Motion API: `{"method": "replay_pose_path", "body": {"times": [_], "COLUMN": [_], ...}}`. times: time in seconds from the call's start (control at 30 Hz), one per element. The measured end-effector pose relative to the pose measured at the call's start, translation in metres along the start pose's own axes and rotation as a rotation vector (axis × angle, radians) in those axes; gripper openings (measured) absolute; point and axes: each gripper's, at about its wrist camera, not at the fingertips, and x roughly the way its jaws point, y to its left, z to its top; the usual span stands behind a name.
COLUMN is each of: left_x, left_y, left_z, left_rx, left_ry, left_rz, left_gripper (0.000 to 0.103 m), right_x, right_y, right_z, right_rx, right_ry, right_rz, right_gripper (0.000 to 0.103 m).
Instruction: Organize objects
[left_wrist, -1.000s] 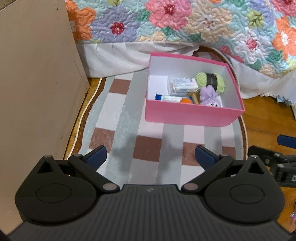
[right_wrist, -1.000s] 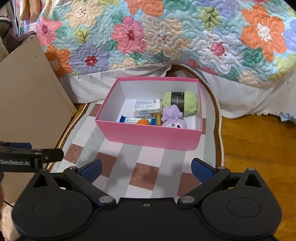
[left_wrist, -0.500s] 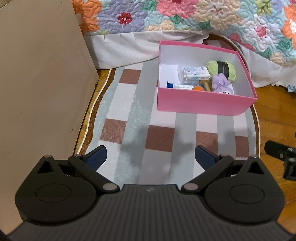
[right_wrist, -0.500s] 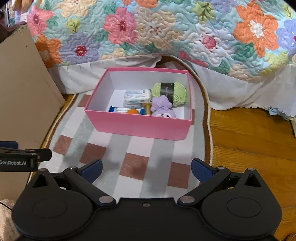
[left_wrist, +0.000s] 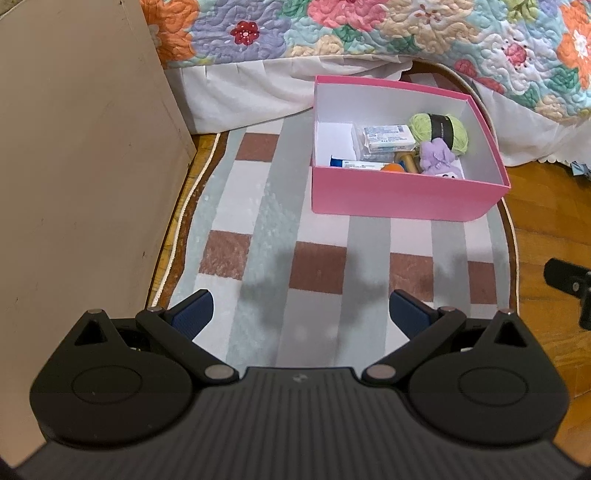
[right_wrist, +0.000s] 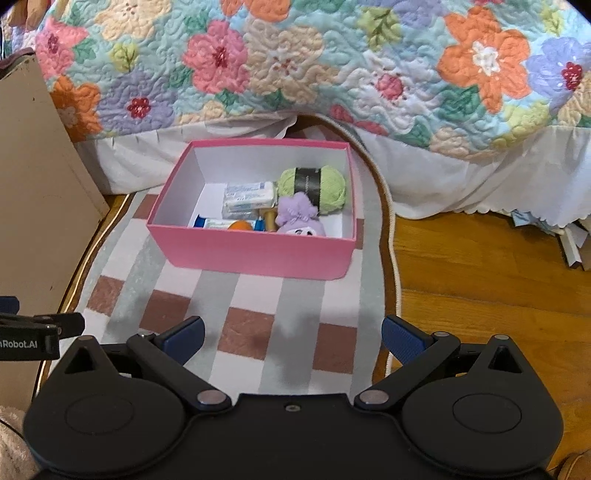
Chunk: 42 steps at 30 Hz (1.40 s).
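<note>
An open pink cardboard box with a white inside (left_wrist: 399, 199) sits on a checked rug of grey, white and brown squares (left_wrist: 317, 266), toward the rug's far end, close to the white bed skirt (left_wrist: 251, 92) that hangs below a quilted bedspread with large orange, pink and purple flowers (right_wrist: 295, 62). Inside the box, against its right wall, lies a ball of light green yarn with a black paper band (right_wrist: 312, 183); just in front of it sits a small lilac plush toy (right_wrist: 300, 218). To the left of the yarn is a white wrapped packet with blue print (right_wrist: 249, 195), and along the near wall lie a flat blue and white carton (right_wrist: 216, 223) and a small orange round thing (mostly hidden by the wall) (right_wrist: 240, 225). The left tongs (left_wrist: 301, 314) hang above the near end of the rug with their blue-padded fingers spread wide apart, holding nothing. The right tongs (right_wrist: 291, 336) hang likewise over the rug's near end, fingers wide apart and empty. A tall beige board panel (left_wrist: 81, 166) stands along the rug's left edge. Wooden floor (right_wrist: 480, 273) shows past the rug's right edge.
</note>
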Motion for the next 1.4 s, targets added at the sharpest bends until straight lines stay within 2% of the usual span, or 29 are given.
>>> {"method": "replay_pose_path", "body": {"times": [1.4], "left_x": [-0.012], "left_y": [0.007], "left_z": [-0.009], "left_rx": [-0.007], "left_ry": [0.006], "left_rz": [0.005], "left_gripper": [0.103], "right_x": [-0.005], "right_y": [-0.001], "right_z": [-0.008], "right_rx": [-0.029], "right_ry": [0.019], "right_rz": [-0.021], "right_gripper": [0.103]}}
